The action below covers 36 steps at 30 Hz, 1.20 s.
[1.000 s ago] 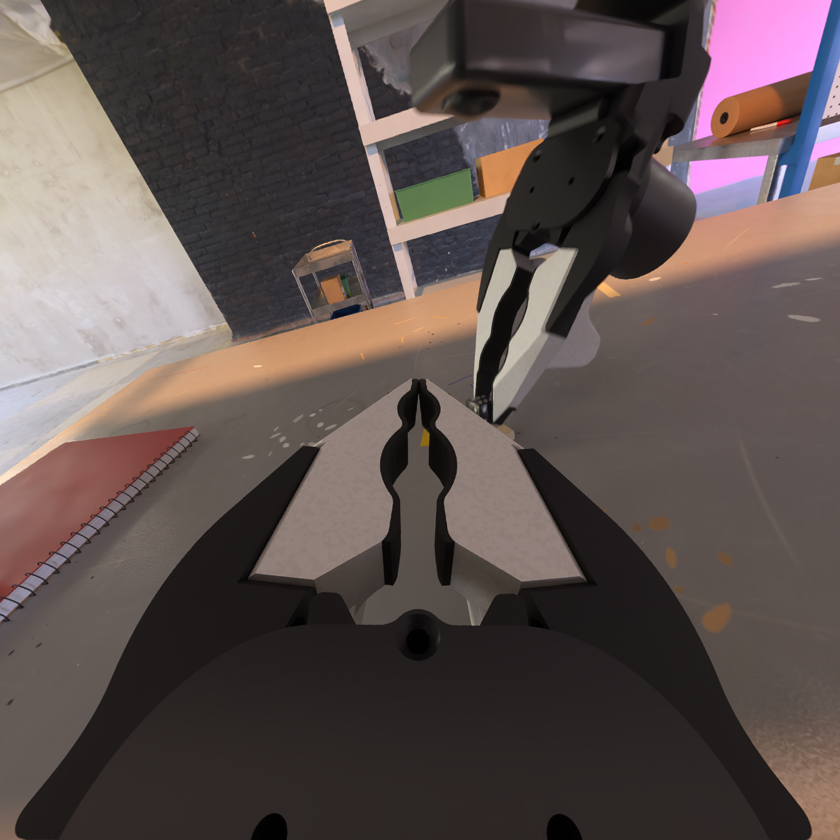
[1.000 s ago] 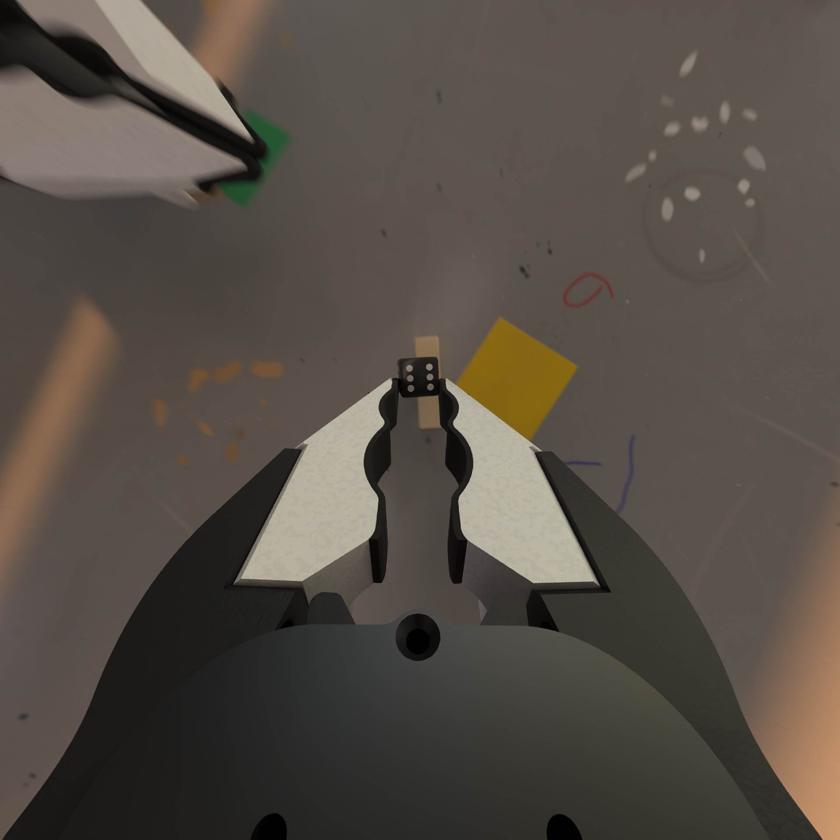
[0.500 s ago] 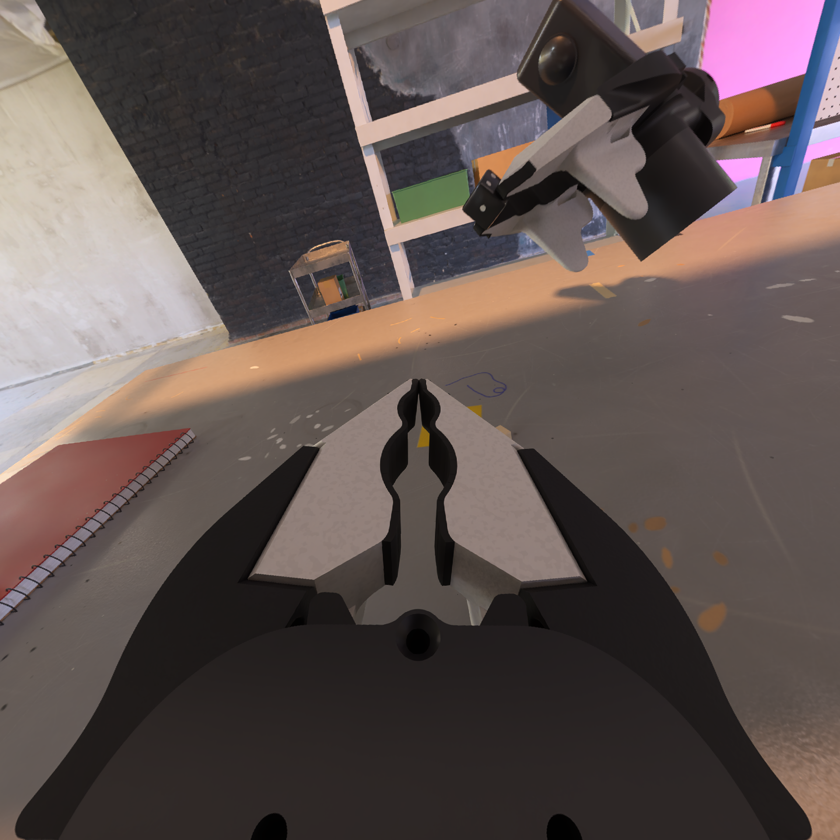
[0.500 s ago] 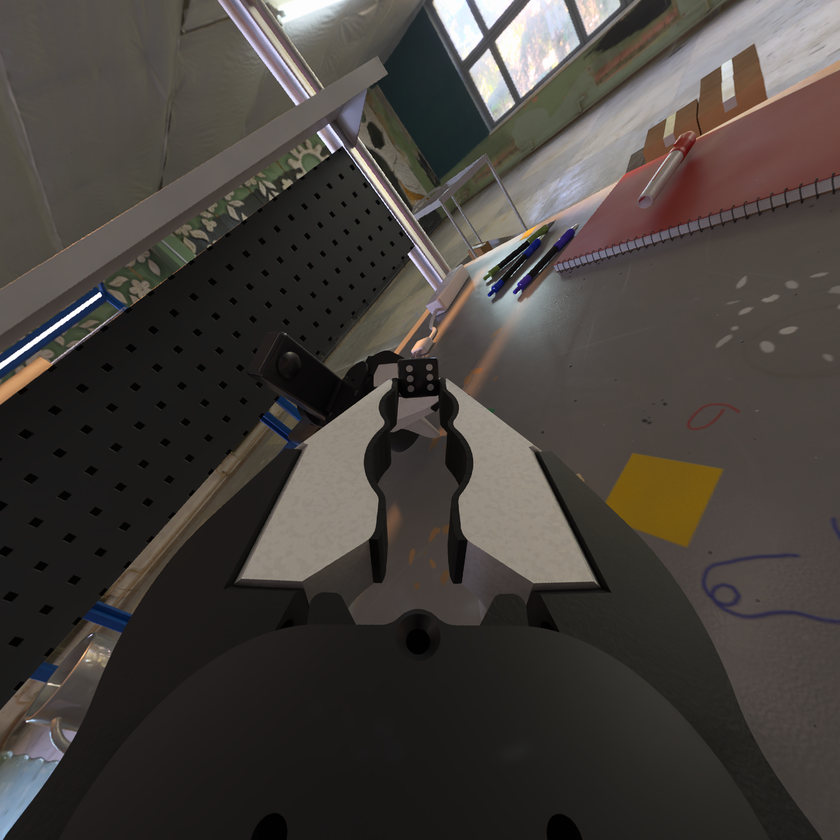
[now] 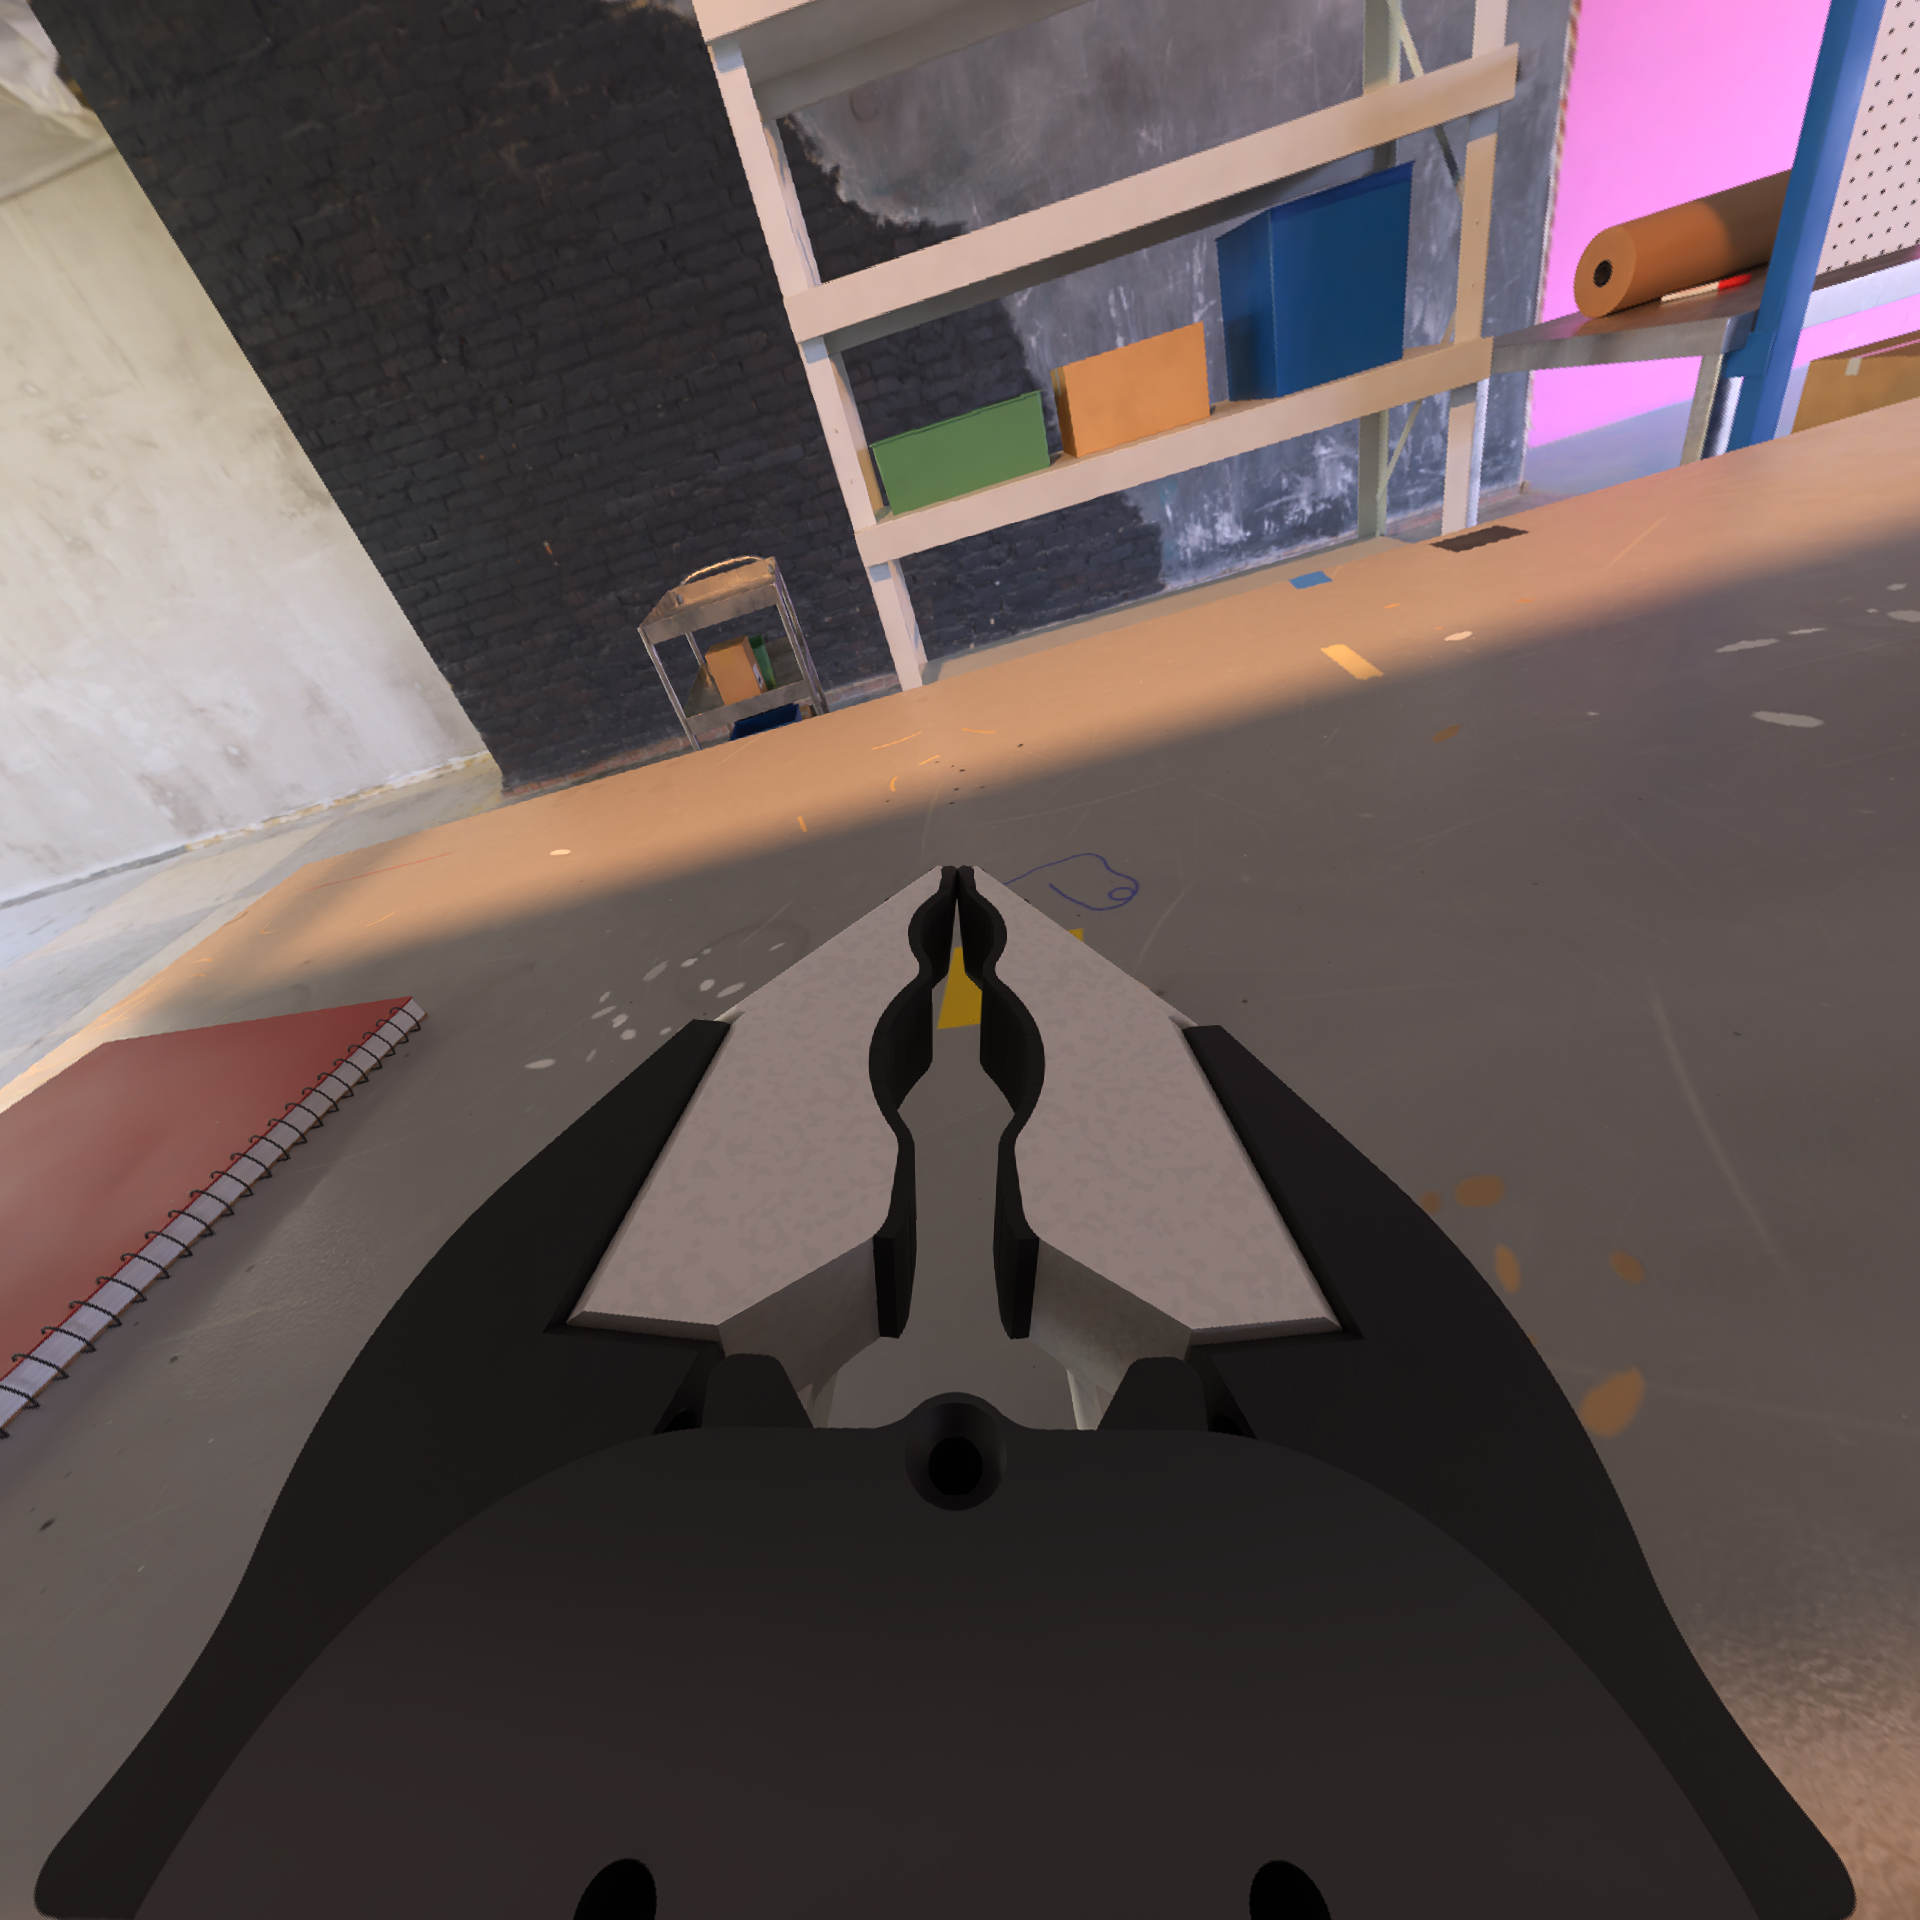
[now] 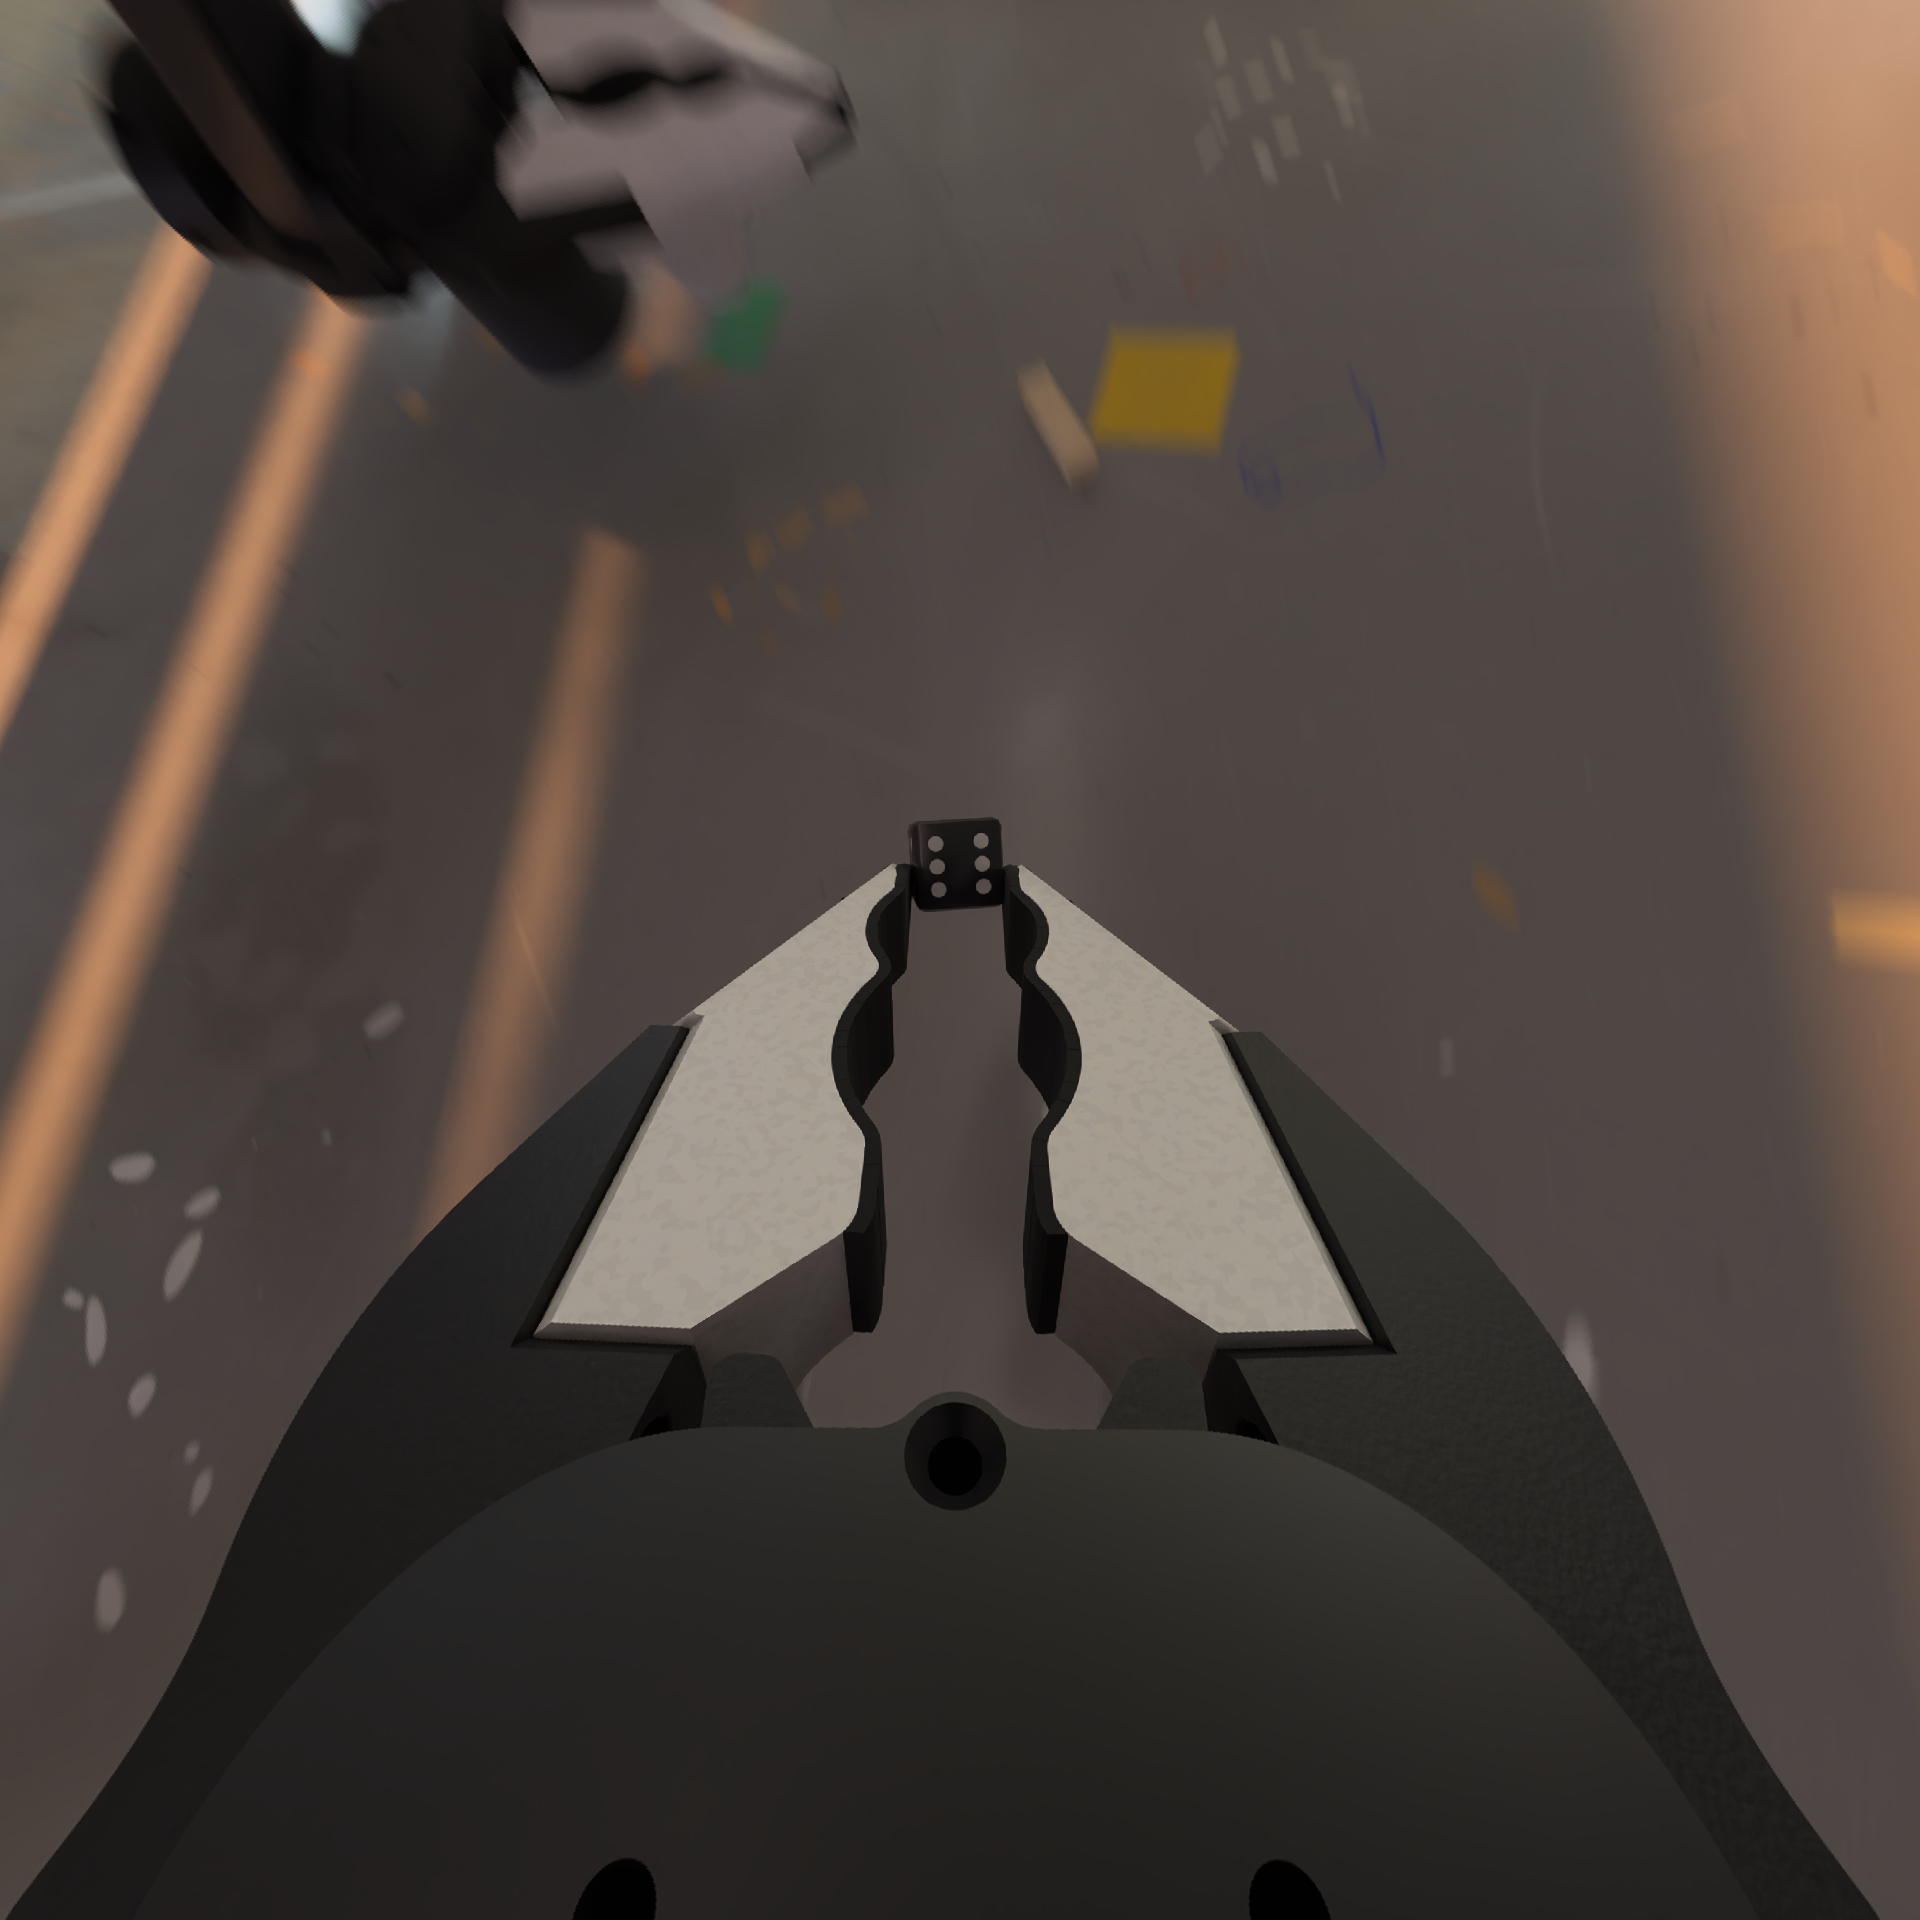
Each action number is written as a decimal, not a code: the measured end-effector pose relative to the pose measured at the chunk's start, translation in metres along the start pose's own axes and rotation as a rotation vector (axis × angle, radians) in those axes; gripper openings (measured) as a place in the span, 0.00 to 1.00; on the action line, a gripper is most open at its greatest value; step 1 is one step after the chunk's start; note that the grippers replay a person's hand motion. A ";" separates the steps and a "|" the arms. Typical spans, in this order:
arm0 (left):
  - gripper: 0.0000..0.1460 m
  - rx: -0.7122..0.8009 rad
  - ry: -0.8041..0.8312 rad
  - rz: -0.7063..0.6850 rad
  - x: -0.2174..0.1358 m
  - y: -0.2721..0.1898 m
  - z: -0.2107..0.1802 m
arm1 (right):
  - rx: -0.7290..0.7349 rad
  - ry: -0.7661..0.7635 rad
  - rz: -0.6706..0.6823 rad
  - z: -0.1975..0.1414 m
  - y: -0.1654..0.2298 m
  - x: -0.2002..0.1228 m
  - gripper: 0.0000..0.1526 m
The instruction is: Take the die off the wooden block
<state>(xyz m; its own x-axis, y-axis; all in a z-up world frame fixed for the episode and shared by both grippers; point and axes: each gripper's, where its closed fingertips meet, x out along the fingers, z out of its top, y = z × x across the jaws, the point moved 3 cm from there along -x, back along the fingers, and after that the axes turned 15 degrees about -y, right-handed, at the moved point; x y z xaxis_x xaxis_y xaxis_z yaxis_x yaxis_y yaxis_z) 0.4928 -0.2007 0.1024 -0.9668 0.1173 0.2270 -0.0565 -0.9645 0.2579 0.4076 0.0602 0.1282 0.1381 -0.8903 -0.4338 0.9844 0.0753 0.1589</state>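
My right gripper [image 6: 958, 883] is shut on a small black die [image 6: 957, 867] with white pips, held between its fingertips high above the grey table. The pale wooden block [image 6: 1060, 434] lies bare on the table far ahead, next to a yellow square patch [image 6: 1169, 388]. My left gripper [image 5: 956, 878] is shut and empty, low over the table; it also shows blurred at the top left of the right wrist view [image 6: 665, 156]. The block and die are hidden in the left wrist view.
A red spiral notebook [image 5: 156, 1143] lies at the left on the grey table [image 5: 1558, 935]. A green patch [image 6: 743, 327] lies near the left gripper. White shelves with green, orange and blue boxes [image 5: 1132, 390] stand beyond the table's far edge.
My right gripper, still holding the die, has swung out of the left wrist view and now looks down on the table from farther off. The left gripper has not moved.
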 end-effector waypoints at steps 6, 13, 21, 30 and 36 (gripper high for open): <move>0.00 0.002 -0.003 -0.020 0.001 -0.003 0.000 | 0.063 0.116 -0.265 -0.082 0.015 -0.066 0.11; 0.00 -0.001 -0.004 -0.020 0.001 -0.003 0.000 | 0.070 0.252 -0.527 -0.133 0.023 -0.103 0.11; 0.00 -0.005 -0.008 -0.020 0.000 -0.003 0.001 | 0.065 0.312 -0.567 -0.148 0.025 -0.106 0.11; 0.00 -0.009 -0.011 -0.019 0.000 -0.003 0.001 | 0.088 0.332 -0.575 -0.149 0.022 -0.104 0.11; 0.00 -0.008 -0.009 -0.021 0.000 -0.003 0.001 | 0.091 0.340 -0.585 -0.151 0.023 -0.106 0.11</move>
<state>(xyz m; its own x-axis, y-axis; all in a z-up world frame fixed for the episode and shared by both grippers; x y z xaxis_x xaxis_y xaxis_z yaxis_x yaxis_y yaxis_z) 0.4928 -0.1976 0.1023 -0.9632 0.1396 0.2297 -0.0787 -0.9636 0.2555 0.4322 0.2242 0.0441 -0.3729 -0.5811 -0.7234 0.8964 -0.4268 -0.1192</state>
